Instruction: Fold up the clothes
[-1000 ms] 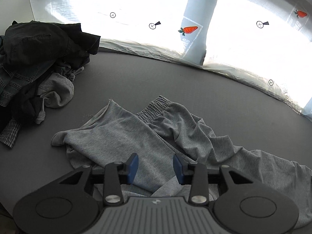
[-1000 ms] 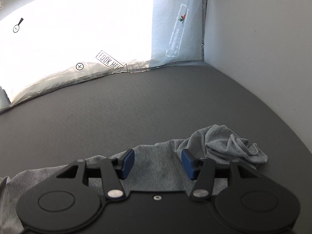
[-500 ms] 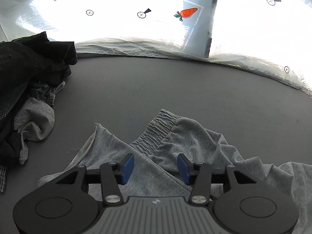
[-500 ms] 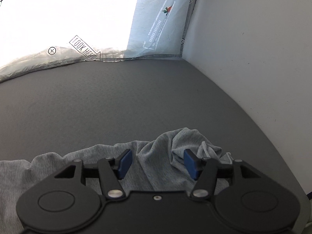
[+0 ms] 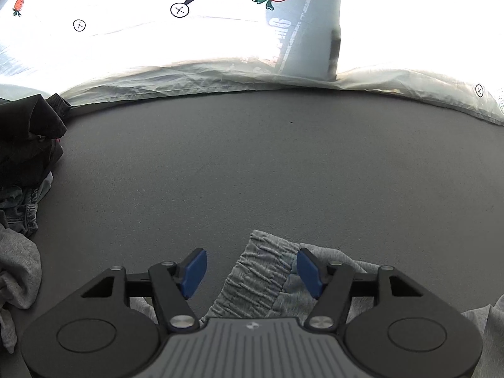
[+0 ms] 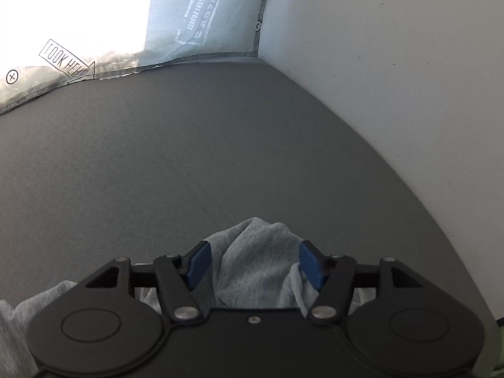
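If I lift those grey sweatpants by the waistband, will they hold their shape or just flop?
The grey sweatpants will probably flop: the fabric lies in soft bunches. The ribbed waistband looks thicker, likely a firmer grip. The far end would probably drag.

Both the left gripper (image 5: 251, 272) and right gripper (image 6: 254, 264) have black linkage arms, silver screws, blue pads (image 5: 192, 272) and round black discs.

The sweatpants (image 5: 264, 277) are spread on the desk (image 5: 252, 163); a clothes pile (image 5: 22, 163) is heaped at its left edge.
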Demonstrator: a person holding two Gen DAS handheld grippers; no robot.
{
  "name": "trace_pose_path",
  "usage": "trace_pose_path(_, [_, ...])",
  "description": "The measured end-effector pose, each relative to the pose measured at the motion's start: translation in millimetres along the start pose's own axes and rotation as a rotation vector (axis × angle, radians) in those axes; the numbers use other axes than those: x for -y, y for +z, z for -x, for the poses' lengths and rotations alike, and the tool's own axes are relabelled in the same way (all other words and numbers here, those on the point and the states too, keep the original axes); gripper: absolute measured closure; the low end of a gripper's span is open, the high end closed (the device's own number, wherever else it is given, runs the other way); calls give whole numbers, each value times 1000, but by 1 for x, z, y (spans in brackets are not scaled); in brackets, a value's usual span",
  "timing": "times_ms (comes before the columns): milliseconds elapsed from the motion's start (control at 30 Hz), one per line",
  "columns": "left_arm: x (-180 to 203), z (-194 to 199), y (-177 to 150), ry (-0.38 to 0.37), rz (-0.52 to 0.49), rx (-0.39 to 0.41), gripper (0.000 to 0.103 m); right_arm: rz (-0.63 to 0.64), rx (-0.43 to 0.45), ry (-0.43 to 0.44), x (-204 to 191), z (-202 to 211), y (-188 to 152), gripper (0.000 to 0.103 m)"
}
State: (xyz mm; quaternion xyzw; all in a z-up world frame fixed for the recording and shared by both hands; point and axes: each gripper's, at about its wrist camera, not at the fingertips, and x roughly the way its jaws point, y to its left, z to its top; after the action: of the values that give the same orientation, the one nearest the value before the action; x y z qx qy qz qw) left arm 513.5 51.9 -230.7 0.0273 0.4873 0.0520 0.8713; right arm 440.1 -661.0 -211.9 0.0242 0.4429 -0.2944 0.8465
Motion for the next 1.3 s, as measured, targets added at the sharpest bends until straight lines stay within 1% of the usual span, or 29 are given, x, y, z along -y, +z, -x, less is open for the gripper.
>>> trace_pose_path(100, [2, -18, 2, -20, 1, -35, 38, -28, -20, 11, 3, -7, 0, 40])
trace_pose_path(167, [3, -28, 1, -30, 27, -63, 39, -47, -33, 18, 6, -11, -1, 41])
trace_pose_path(233, [3, -30, -1, -54, 63, -65, 42, -63, -46, 28, 8, -15, 0, 46])
trace_pose_path(267, [4, -29, -2, -58, 70, -59, 49, -56, -48, 45, 8, -16, 1, 54])
trace_pose_path(300, [5, -28, -4, -59, 76, -48, 51, -52, -47, 57, 7, -15, 2, 69])
trace_pose_path(333, [7, -27, -6, -61, 83, -36, 59, -48, -46, 70, 6, -14, 2, 77])
trace_pose_path(367, [8, -25, -7, -53, 92, -25, 68, -44, -44, 82, 6, -13, 3, 95])
trace_pose_path(400, [9, -23, -7, -44, 103, -13, 70, -35, -37, 89, 5, -11, 4, 98])
trace_pose_path(433, [9, -21, -7, -25, 104, 1, 76, -5, -5, 76, 2, -4, 5, 99])
trace_pose_path(500, [6, -12, -5, 23, 118, 40, 80, 52, 58, 49, -4, 10, 8, 99])
trace_pose_path(567, [-4, 0, 0, 54, 164, 83, 84, 78, 134, 28, -5, 24, 24, 99])
trace_pose_path(667, [-22, 13, 13, 78, 237, 130, 87, 72, 235, 6, -1, 41, 52, 99])
trace_pose_path(767, [-40, 19, 28, 102, 277, 165, 88, 60, 340, 0, -2, 46, 96, 99])
trace_pose_path(900, [-69, 16, 55, 178, 363, 218, 89, 99, 413, -12, -21, 41, 142, 99])
trace_pose_path(933, [-76, 14, 60, 182, 398, 225, 89, 108, 420, -9, -28, 38, 152, 99])
trace_pose_path(1000, [-92, 9, 70, 184, 474, 238, 88, 119, 403, 25, -45, 29, 173, 97])
trace_pose_path(1033, [-97, 5, 73, 195, 498, 232, 87, 122, 403, 38, -53, 25, 179, 92])
trace_pose_path(1100, [-103, -3, 77, 218, 530, 216, 84, 133, 418, 44, -72, 21, 186, 59])
trace_pose_path(1133, [-105, -7, 78, 230, 538, 208, 82, 140, 424, 51, -80, 21, 188, 55])
trace_pose_path(1167, [-104, -7, 78, 227, 538, 206, 79, 142, 432, 68, -85, 21, 185, 54])
trace_pose_path(1200, [-100, -3, 75, 217, 525, 219, 79, 139, 431, 83, -88, 22, 181, 51])
trace_pose_path(1267, [-86, 4, 70, 220, 453, 235, 77, 120, 404, 86, -88, 17, 168, 46])
trace_pose_path(1300, [-78, 7, 67, 232, 409, 231, 76, 109, 388, 87, -86, 13, 162, 46])
